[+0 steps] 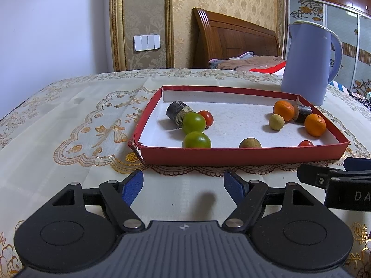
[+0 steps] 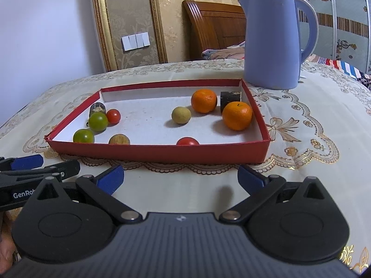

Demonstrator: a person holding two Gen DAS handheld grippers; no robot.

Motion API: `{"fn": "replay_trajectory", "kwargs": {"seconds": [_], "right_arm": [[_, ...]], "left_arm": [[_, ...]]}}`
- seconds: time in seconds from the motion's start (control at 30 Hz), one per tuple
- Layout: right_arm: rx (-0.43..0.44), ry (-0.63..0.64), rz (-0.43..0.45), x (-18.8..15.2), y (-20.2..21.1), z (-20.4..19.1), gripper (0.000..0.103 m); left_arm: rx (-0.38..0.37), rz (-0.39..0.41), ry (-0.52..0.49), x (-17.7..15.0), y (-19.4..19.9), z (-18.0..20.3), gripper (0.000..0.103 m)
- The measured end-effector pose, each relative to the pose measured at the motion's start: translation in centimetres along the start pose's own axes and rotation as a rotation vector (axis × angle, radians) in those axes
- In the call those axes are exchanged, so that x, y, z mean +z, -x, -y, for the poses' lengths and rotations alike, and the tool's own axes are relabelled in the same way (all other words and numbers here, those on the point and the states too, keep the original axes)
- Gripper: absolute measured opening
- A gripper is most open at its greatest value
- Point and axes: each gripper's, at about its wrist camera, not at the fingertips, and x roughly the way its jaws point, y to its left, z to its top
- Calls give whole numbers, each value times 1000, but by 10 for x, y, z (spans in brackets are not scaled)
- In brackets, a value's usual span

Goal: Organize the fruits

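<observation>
A shallow red tray (image 1: 243, 156) (image 2: 162, 154) with a white floor holds the fruit. On its left lie two green fruits (image 1: 196, 140) (image 2: 98, 121), a small red tomato (image 1: 206, 118) (image 2: 113, 116) and a dark sugarcane piece (image 1: 177, 112) (image 2: 97, 108). On its right sit two oranges (image 1: 315, 125) (image 2: 237, 115), two tan round fruits (image 1: 276, 121) (image 2: 181, 115), a second dark piece (image 1: 303, 112) (image 2: 229, 98) and another tomato (image 1: 305, 143) (image 2: 187, 141). My left gripper (image 1: 184, 183) and right gripper (image 2: 180, 178) hover before the tray's near wall, both open with nothing between their blue pads.
A tall blue kettle (image 1: 308, 62) (image 2: 276, 41) stands just behind the tray's far right corner. The cream tablecloth with gold embroidery (image 1: 81, 127) covers the table. A wooden headboard (image 1: 234, 39) and a bed lie beyond.
</observation>
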Motion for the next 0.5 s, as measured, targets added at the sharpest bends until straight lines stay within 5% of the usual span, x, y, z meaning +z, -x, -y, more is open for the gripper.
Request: {"fn": "replay_trajectory", "kwargs": {"seconds": [0.5], "right_arm": [[1,7,-34,0,-5,-1,103]], "left_arm": [[21,3,-10,-1,2,1,77]]}}
